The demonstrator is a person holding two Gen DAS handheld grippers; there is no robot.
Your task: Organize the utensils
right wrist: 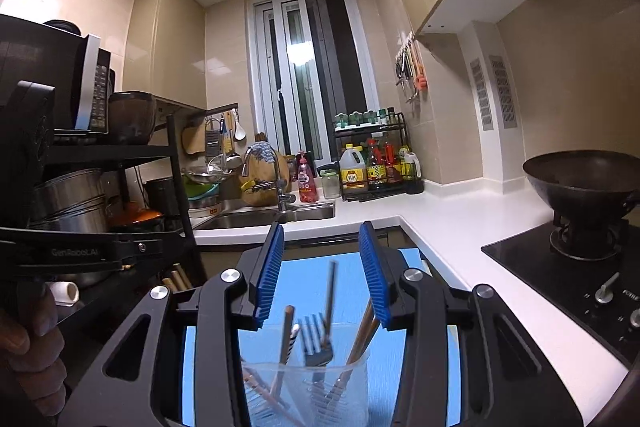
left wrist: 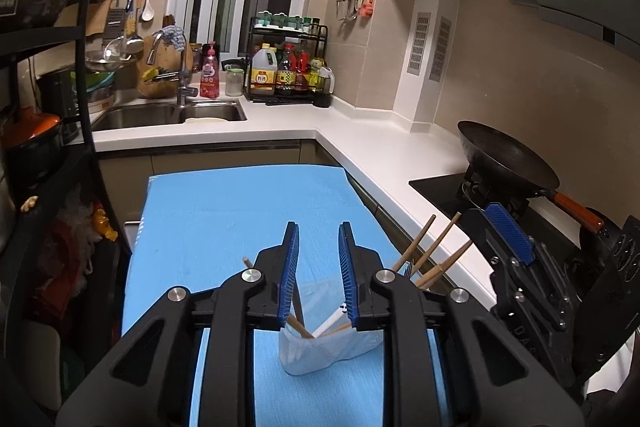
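Left gripper (left wrist: 318,233) is standing with its jaws apart, nothing between the blue pads. A clear plastic cup (left wrist: 320,347) is sitting just below and behind its fingertips on the blue mat (left wrist: 224,211). A wooden chopstick (left wrist: 299,325) and a white-handled utensil (left wrist: 328,325) are poking out of that cup; neither is touching the pads.

Right gripper (right wrist: 321,233) is also gaping, pads clear of everything. Directly under it, centred between the fingers, a second clear cup (right wrist: 308,387) is standing on the mat (right wrist: 304,279). It is holding forks (right wrist: 316,343), tines up, plus wooden chopsticks (right wrist: 362,335); one chopstick (right wrist: 286,331) is leaning toward the left finger. A thin stem (right wrist: 330,291) is showing motion blur above the forks, probably another fork handle, can't confirm. The chopsticks on the right are passing right beside the lower end of the right-hand pad (right wrist: 374,279); contact is not readable from this angle.

From the left wrist view, the right gripper's body (left wrist: 516,255) is sitting to the right of the mat, with chopstick ends (left wrist: 436,251) sticking up beside it, over the edge of the white counter (left wrist: 400,155).

From the right wrist view, the left gripper's handle (right wrist: 80,253) is showing at the left edge with a person's hand (right wrist: 28,355) wrapped around it.
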